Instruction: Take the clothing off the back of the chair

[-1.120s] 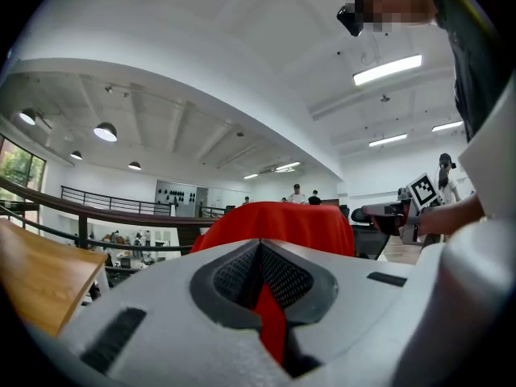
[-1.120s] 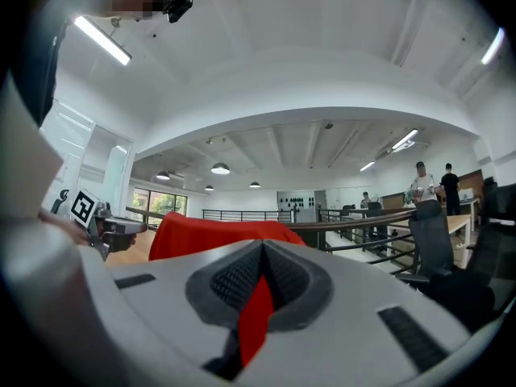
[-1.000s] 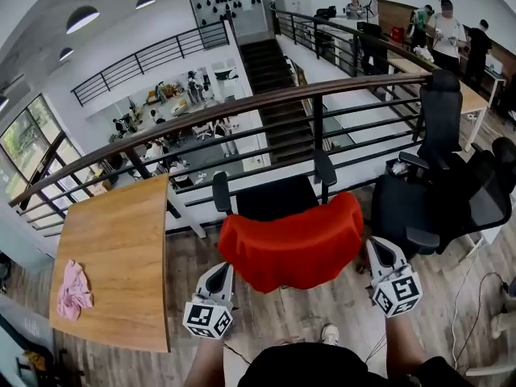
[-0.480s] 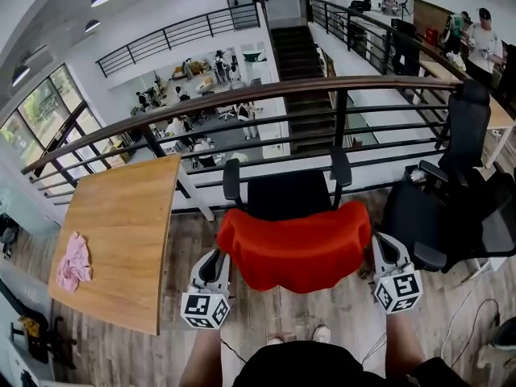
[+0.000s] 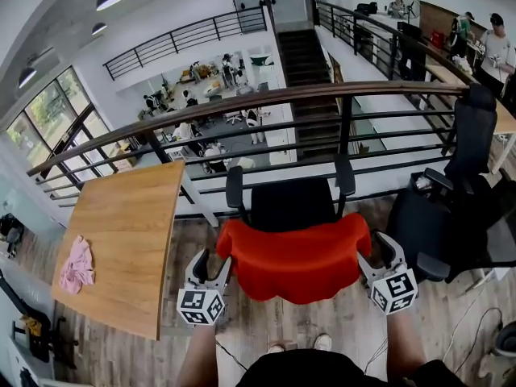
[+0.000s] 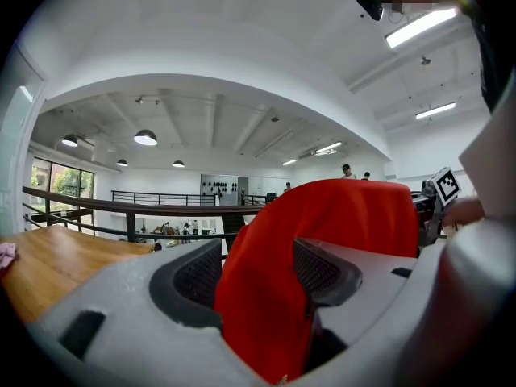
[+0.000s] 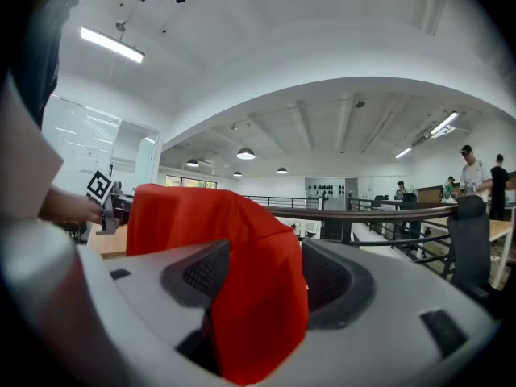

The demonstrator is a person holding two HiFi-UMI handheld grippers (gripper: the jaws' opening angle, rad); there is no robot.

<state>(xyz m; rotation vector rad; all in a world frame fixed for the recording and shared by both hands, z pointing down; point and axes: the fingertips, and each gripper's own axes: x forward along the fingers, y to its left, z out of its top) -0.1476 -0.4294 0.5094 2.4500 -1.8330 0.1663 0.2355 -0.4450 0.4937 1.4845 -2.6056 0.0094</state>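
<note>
Two grippers, your left gripper (image 5: 212,264) and right gripper (image 5: 372,248), flank the red clothing (image 5: 294,250), which is draped over the top edge of the black chair (image 5: 290,204) back. Both pairs of jaws are opening, each with a fold of red cloth between them.

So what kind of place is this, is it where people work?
Most likely an open office on an upper level: there are black office chairs, a long wooden desk, and a railing overlooking a lower floor reached by stairs.
</note>
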